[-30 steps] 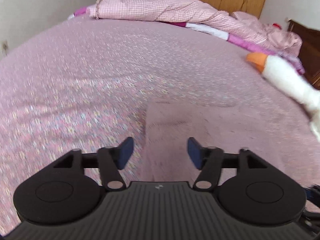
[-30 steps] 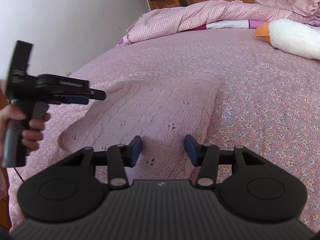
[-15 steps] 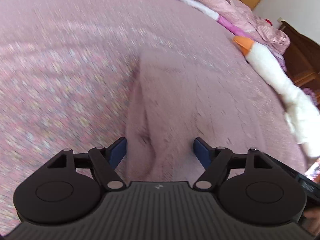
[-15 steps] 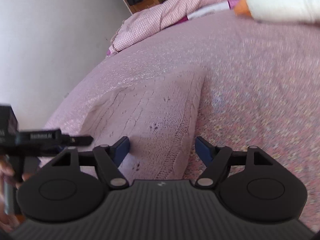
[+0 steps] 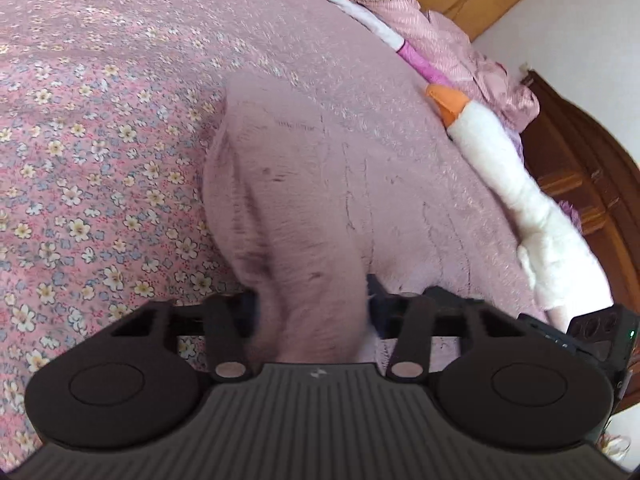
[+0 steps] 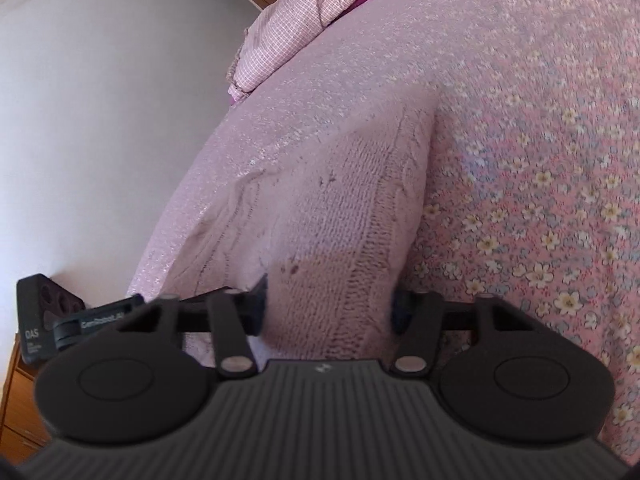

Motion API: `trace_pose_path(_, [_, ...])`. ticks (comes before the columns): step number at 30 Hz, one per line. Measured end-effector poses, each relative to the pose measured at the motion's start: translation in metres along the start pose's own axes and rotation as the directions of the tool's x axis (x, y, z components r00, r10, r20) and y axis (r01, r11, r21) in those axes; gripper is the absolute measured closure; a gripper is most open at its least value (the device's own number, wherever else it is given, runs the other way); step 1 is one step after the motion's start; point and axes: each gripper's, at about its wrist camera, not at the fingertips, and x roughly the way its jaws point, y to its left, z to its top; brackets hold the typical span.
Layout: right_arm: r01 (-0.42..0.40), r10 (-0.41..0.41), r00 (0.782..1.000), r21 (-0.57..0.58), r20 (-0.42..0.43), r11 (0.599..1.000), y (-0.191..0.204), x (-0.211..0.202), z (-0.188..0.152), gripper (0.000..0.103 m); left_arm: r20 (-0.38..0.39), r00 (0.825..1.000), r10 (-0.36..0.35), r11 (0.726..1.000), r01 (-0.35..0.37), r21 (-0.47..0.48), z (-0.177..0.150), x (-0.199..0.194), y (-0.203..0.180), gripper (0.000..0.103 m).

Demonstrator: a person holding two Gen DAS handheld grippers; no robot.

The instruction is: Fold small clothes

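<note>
The left tongs (image 5: 312, 308) are standing fairly wide apart, and a raised fold of the pink knitted garment (image 5: 320, 184) is bulging up between the two fingers, filling the gap. The cloth is touching both inner faces, but I cannot tell whether the fingers are actually pinching it or merely straddling it. The blue fingertips (image 5: 374, 286) are mostly buried in the wool, and this part of the view is blurred.

The right tongs (image 6: 328, 304) are sitting in much the same pose: parted about as far, with the garment's ribbed edge heaped up between them and pressing against both sides. Again, a true grip cannot be told from here.

Ahead of both tongs, the garment is lying on the bed (image 5: 80, 128), stretching away from the fingers as a soft, cable-knit rectangle with small dark specks in the weave. Its near end is lifting off the flowered sheet, while its far end is resting flat. Seen from the right tongs, the left tool's black body is poking in at the lower left, just beside the garment's other corner. Off to the right of the left tongs, a white plush goose (image 5: 516, 184) with an orange beak is lying near the garment, not touching it.
</note>
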Motion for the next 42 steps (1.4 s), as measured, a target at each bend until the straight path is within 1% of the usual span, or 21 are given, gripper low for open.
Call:
trace_pose_path(2, [-0.014,0.014,1.0,-0.01,0.013,1.0,0.006,-0.008,0.004,0.054,0.01,1.0,-0.014,1.0,0.014,-0.003,0.002,-0.008,-0.005,0.059])
trace_pose_path(4, [-0.026,0.026,0.999,-0.007,0.023,1.0,0.014,-0.017,0.008,0.055,0.016,0.999,-0.028,1.0,0.027,0.005,0.003,-0.017,-0.015,0.061])
trace_pose_path(8, [-0.036,0.037,0.999,-0.022,0.037,0.999,0.027,-0.046,0.015,0.055,-0.002,0.999,-0.054,0.998,0.054,0.012,-0.005,-0.032,-0.041,0.062])
trace_pose_path(12, [-0.028,0.029,0.999,-0.026,0.04,0.999,0.028,-0.088,0.013,0.055,-0.026,0.994,-0.105,0.994,0.106,0.01,-0.027,-0.047,-0.066,0.062])
trace_pose_path(16, [0.004,-0.003,0.999,-0.028,0.042,1.0,0.022,-0.136,-0.007,0.055,-0.071,0.989,-0.133,0.99,0.135,0.031,-0.063,-0.058,-0.089,0.062])
trace_pose_path(19, [0.03,-0.03,0.999,0.006,0.036,1.0,0.011,-0.16,-0.03,0.054,-0.104,0.989,-0.11,0.99,0.118,0.082,-0.096,-0.061,-0.106,0.062])
trace_pose_path(21, [0.049,-0.05,0.998,0.027,0.027,0.998,0.002,-0.167,-0.047,0.054,-0.123,0.989,-0.085,0.99,0.097,0.101,-0.117,-0.059,-0.109,0.061])
trace_pose_path(24, [0.099,-0.099,0.995,0.046,-0.003,0.994,-0.014,-0.164,-0.07,0.053,-0.147,0.989,0.004,0.987,0.02,0.158,-0.142,-0.054,-0.11,0.06])
trace_pose_path(25, [0.115,-0.114,0.993,0.057,-0.012,0.992,-0.018,-0.161,-0.076,0.052,-0.145,0.989,0.039,0.984,-0.013,0.177,-0.148,-0.053,-0.11,0.055])
trace_pose_path(27, [0.147,-0.146,0.989,0.054,-0.015,0.988,-0.023,-0.157,-0.086,0.049,-0.127,0.989,0.071,0.98,-0.045,0.196,-0.158,-0.057,-0.111,0.047])
trace_pose_path(30, [0.161,-0.162,0.987,0.028,0.012,0.987,-0.021,-0.163,-0.094,0.047,-0.081,0.99,0.114,0.964,-0.09,0.25,-0.165,-0.072,-0.115,0.042])
trace_pose_path(32, [0.181,-0.18,0.983,-0.004,0.024,0.984,-0.015,-0.174,-0.098,0.047,-0.038,0.985,0.166,0.942,-0.147,0.303,-0.17,-0.084,-0.118,0.04])
trace_pose_path(34, [0.213,-0.21,0.977,-0.065,0.046,0.975,-0.008,-0.188,-0.102,0.047,0.009,0.977,0.212,0.917,-0.202,0.343,-0.172,-0.09,-0.119,0.038])
trace_pose_path(35, [0.228,-0.222,0.973,-0.095,0.061,0.969,-0.004,-0.193,-0.105,0.047,0.025,0.974,0.226,0.909,-0.22,0.353,-0.174,-0.093,-0.119,0.038])
trace_pose_path(37, [0.259,-0.248,0.964,-0.139,0.095,0.956,0.001,-0.202,-0.111,0.05,0.031,0.97,0.241,0.904,-0.236,0.356,-0.173,-0.095,-0.115,0.038])
trace_pose_path(38, [0.276,-0.261,0.959,-0.156,0.108,0.949,0.003,-0.206,-0.114,0.057,0.03,0.968,0.25,0.902,-0.244,0.356,-0.174,-0.093,-0.115,0.038])
trace_pose_path(40, [0.279,-0.263,0.959,-0.187,0.109,0.942,0.002,-0.206,-0.116,0.065,0.022,0.959,0.282,0.891,-0.27,0.364,-0.174,-0.086,-0.11,0.036])
trace_pose_path(42, [0.288,-0.274,0.957,-0.213,0.096,0.934,0.001,-0.198,-0.117,0.066,0.016,0.951,0.308,0.887,-0.293,0.357,-0.173,-0.078,-0.105,0.033])
